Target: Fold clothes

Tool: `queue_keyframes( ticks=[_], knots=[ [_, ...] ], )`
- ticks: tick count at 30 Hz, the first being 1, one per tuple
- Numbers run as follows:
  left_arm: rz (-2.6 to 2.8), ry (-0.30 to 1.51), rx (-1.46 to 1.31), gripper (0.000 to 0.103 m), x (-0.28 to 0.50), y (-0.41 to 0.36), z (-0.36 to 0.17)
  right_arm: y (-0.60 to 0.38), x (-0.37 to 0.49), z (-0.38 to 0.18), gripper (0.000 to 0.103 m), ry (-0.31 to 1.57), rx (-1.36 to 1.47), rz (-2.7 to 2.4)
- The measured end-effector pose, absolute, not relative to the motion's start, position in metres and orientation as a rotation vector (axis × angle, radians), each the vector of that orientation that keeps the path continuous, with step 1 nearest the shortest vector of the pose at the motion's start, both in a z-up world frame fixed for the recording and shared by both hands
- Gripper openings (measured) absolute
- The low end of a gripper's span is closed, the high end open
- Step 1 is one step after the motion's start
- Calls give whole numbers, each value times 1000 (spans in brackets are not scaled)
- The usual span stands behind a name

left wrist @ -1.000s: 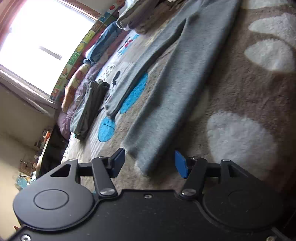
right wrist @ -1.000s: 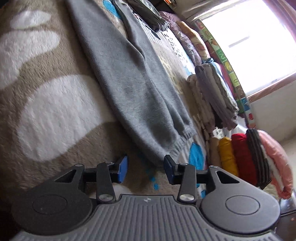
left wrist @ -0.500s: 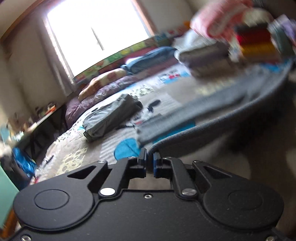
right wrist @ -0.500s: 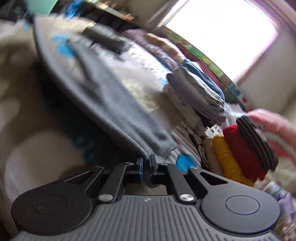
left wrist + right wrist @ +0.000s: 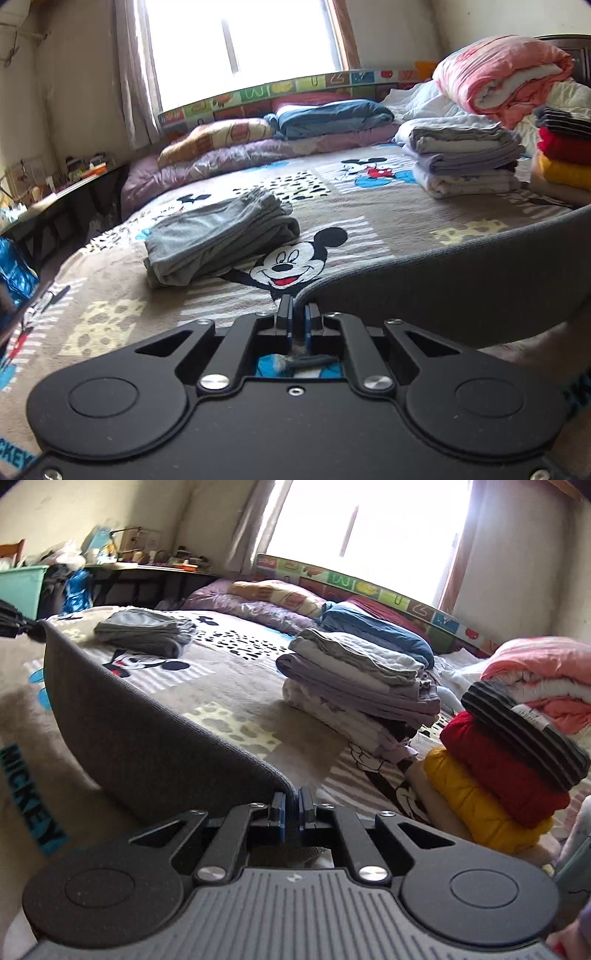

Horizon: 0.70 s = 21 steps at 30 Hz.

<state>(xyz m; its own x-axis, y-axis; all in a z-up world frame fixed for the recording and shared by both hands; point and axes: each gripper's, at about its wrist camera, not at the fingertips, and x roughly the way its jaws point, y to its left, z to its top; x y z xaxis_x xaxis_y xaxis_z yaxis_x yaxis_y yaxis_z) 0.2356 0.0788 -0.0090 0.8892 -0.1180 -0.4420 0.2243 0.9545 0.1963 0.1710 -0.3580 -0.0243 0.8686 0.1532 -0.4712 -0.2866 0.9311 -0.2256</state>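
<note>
A grey knit garment (image 5: 461, 280) hangs stretched between my two grippers above the Mickey Mouse bedspread (image 5: 332, 206). My left gripper (image 5: 298, 317) is shut on one end of its edge; the cloth runs off to the right. In the right wrist view the same garment (image 5: 147, 746) stretches away to the left, and my right gripper (image 5: 291, 808) is shut on its other end. The far end reaches the left gripper (image 5: 14, 622) at the frame's left edge.
A folded grey garment (image 5: 218, 236) lies mid-bed. A stack of folded grey and lilac clothes (image 5: 354, 690) and a pile of yellow, red and striped knits (image 5: 509, 760) stand to the right. Pillows and rolled bedding (image 5: 280, 136) line the window side. A pink duvet (image 5: 506, 74) sits at right.
Both grippers closed on the ends of the grey garment, which lay flat on the bed, and lifted it. The views have swung up from the bedspread to the room.
</note>
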Motion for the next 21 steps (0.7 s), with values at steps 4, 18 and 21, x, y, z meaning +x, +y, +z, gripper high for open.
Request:
queue_keyframes(
  ticks=[4,18,21],
  knots=[
    [-186,472,244,5,258,76,-15,-361,191,-37,7,463,-240,218],
    [-242,595,164,5,301,81,-9,-374,240,-69,7,511,-126,223],
    [-269,622,91,5,307,87,-7,-375,246,-75,7,521,-114,214]
  ],
)
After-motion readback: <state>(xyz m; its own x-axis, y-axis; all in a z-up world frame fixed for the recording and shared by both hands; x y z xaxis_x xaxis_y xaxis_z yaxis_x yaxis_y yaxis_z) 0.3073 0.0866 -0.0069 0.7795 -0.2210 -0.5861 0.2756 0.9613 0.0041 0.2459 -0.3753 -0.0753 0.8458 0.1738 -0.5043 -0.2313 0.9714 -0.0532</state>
